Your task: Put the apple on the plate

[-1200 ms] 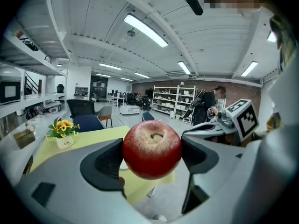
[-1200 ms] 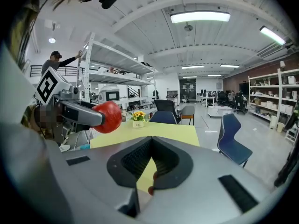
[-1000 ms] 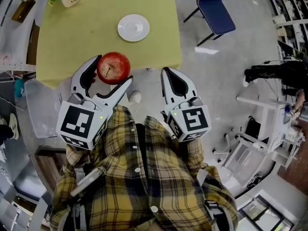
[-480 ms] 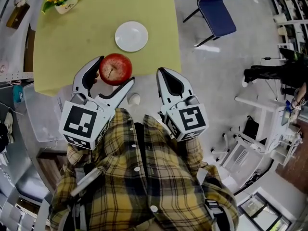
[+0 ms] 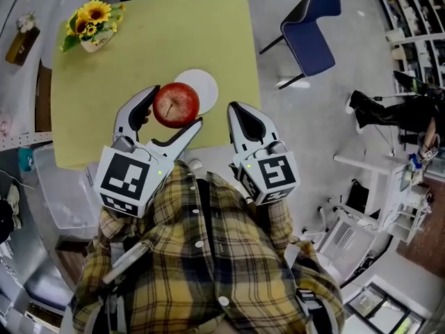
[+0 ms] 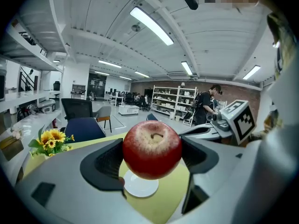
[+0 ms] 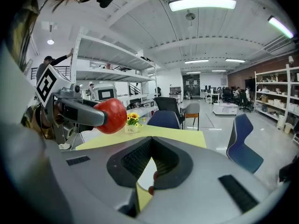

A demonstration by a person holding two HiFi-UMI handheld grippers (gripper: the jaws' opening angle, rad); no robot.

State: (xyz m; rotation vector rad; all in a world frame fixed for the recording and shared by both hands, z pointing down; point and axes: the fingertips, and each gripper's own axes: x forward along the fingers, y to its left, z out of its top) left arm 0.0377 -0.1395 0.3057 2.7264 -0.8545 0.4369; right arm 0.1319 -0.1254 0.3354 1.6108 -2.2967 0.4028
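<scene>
A red apple point(image 5: 176, 105) is held above the yellow table point(image 5: 104, 96), clamped between the jaws of my left gripper point(image 5: 174, 108). In the head view it covers the near left part of the white plate point(image 5: 203, 85). The left gripper view has the apple point(image 6: 152, 149) filling the gap between the fingers, with the plate point(image 6: 141, 186) on the table right below and a little beyond it. My right gripper point(image 5: 234, 108) is shut with nothing in it, to the right of the apple at the table's near edge. The right gripper view shows the apple point(image 7: 111, 115) off to its left.
A pot of sunflowers point(image 5: 90, 23) stands at the table's far left corner. A blue chair point(image 5: 313, 23) is on the floor beyond the table's right side. Shelving and desks line the room, and a person point(image 6: 209, 105) stands far off.
The left gripper has carried the apple forward over the table, from its near edge to the plate. The right gripper has moved forward alongside and stays shut.
</scene>
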